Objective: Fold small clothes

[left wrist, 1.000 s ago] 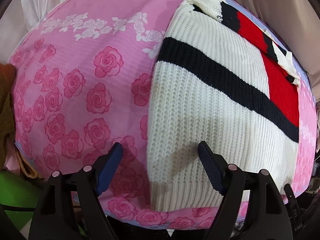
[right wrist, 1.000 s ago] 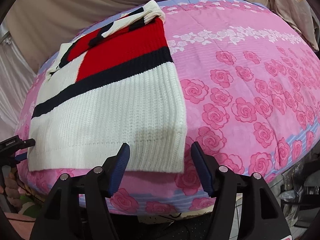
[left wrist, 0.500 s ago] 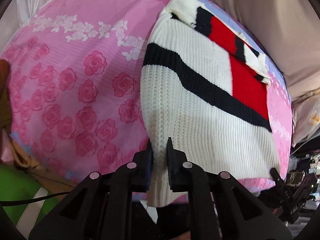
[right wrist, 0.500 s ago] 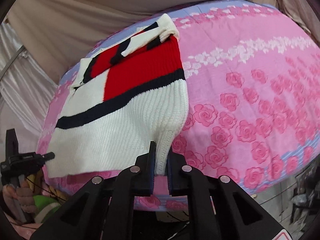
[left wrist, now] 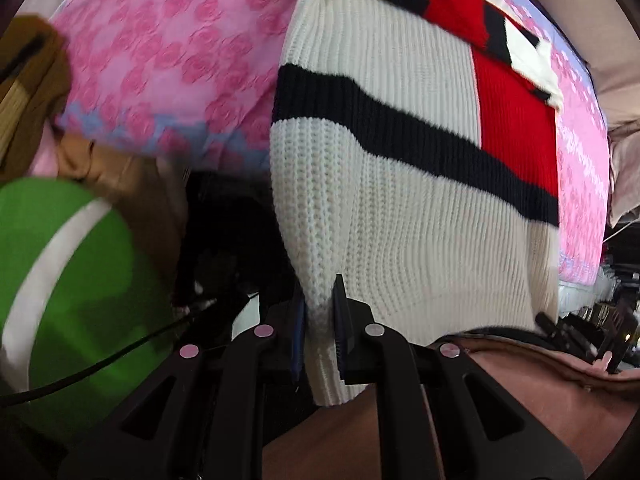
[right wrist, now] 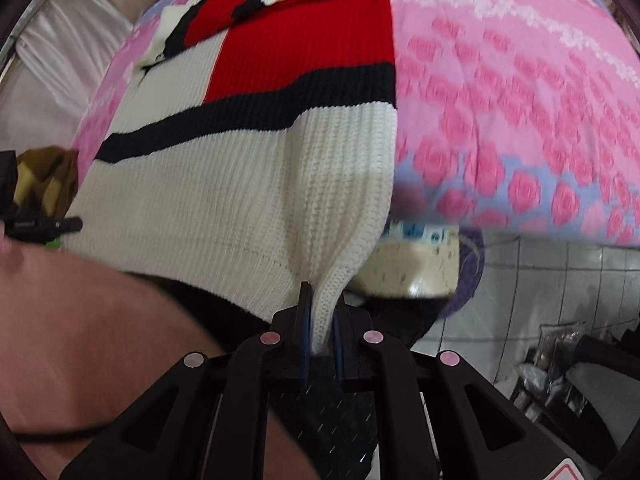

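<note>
Both claws clamped on the bottom hem of the knitted sweater [left wrist: 400, 184]: left gripper [left wrist: 320, 320] pinching the hem's corner on its side, right gripper [right wrist: 320, 320] pinching the opposite corner, white ribbed cloth squeezed between the pads in each view. Jaws just closed within the last second, from wide apart to tight on the knit. Hem lifted clear of the near edge of the bed; upper part of the sweater, with its navy stripe and red block, lying on the pink rose-patterned bedspread [right wrist: 520, 92]. Sleeves already turned in across the chest, judging by the striped cuffs lying over the red panel near the collar. Likely remaining: carrying the hem up and over toward the collar, laying it down square, letting go, perhaps one more fold and a smoothing. Roughly midway through this garment by that reading. More cloth, brownish [left wrist: 28, 92] and green [left wrist: 72, 272], heaped beside the bed in the left view, possibly awaiting folding; impossible to say for certain.
</note>
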The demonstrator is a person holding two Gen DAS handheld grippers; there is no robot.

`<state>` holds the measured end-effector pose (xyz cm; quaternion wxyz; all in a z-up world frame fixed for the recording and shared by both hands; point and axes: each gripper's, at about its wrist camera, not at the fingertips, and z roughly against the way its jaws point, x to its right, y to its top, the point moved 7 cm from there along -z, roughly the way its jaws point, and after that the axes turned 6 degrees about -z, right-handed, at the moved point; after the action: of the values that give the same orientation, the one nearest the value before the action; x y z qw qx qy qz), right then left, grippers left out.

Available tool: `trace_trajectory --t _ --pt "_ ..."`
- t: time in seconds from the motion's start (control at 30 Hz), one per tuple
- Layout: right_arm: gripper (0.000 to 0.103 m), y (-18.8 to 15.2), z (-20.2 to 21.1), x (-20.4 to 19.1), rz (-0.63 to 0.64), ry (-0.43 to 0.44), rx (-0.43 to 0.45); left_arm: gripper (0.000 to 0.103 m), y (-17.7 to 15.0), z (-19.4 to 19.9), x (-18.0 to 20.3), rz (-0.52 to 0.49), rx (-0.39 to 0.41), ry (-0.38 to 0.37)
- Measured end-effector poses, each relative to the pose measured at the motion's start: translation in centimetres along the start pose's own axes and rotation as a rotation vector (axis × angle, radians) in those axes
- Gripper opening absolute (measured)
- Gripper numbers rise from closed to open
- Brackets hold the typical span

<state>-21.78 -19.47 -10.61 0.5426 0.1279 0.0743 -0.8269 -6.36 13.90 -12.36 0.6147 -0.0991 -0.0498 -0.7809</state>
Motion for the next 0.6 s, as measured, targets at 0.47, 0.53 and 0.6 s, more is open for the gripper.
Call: trace_trajectory --t 0.47,0.53,0.6 --pt "0.008 33.6 7.8 -2.7 -0.069 0.134 0.692 0.012 31.1 9.3 5.4 -0.022 0.641 -0.014" --pt "0.009 37.2 5.3 -2.8 -0.061 0.084 0.698 0.012 34.8 7.2 6.0 -0.026 0.638 0.034" --pt "0.010 39.7 2.5 -2.9 -0.071 0.071 0.661 0.014 37.5 5.1 5.7 -0.024 0.604 0.048"
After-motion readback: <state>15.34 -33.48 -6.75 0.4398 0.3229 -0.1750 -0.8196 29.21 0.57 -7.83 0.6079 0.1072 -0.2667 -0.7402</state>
